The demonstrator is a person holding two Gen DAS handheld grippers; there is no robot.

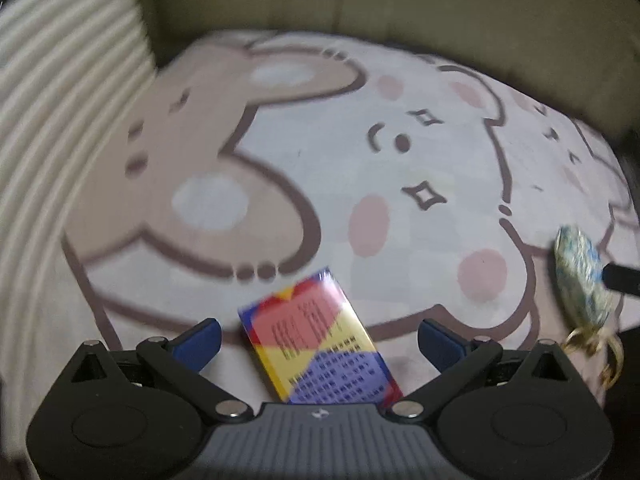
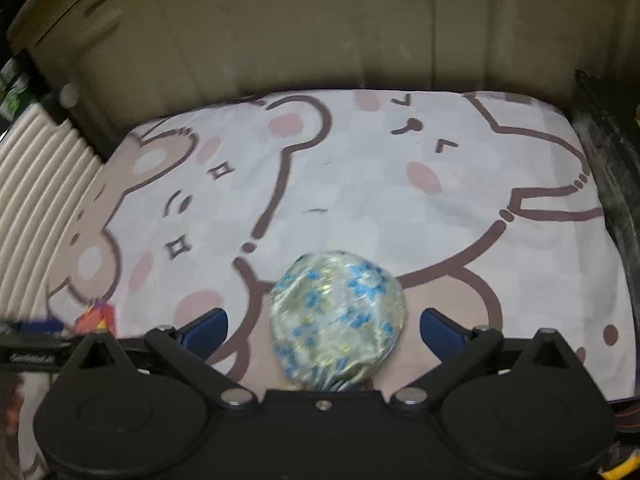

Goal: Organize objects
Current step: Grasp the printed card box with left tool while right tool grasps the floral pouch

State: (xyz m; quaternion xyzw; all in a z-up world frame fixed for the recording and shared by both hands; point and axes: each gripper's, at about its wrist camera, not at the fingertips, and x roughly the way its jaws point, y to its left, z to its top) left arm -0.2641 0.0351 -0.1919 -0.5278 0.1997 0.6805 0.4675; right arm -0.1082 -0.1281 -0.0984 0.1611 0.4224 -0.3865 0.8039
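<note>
A flat colourful box [image 1: 316, 340], red, yellow and purple with printed text, lies on the cartoon bear sheet [image 1: 320, 160] between the spread fingers of my left gripper [image 1: 319, 340], which is open around it without touching. A round pouch [image 2: 336, 320] of shiny fabric with blue flowers lies between the wide-apart fingers of my right gripper [image 2: 324, 330], also open. The pouch shows in the left wrist view [image 1: 582, 276] at the right edge, with gold rings [image 1: 592, 344] hanging below it. The box shows at the left edge of the right wrist view [image 2: 96, 316].
A cream ribbed cushion [image 1: 60, 120] lies to the left; it also shows in the right wrist view [image 2: 36, 200]. A beige padded headboard [image 2: 320, 32] stands behind the sheet. A dark edge [image 2: 612, 184] runs down the right side.
</note>
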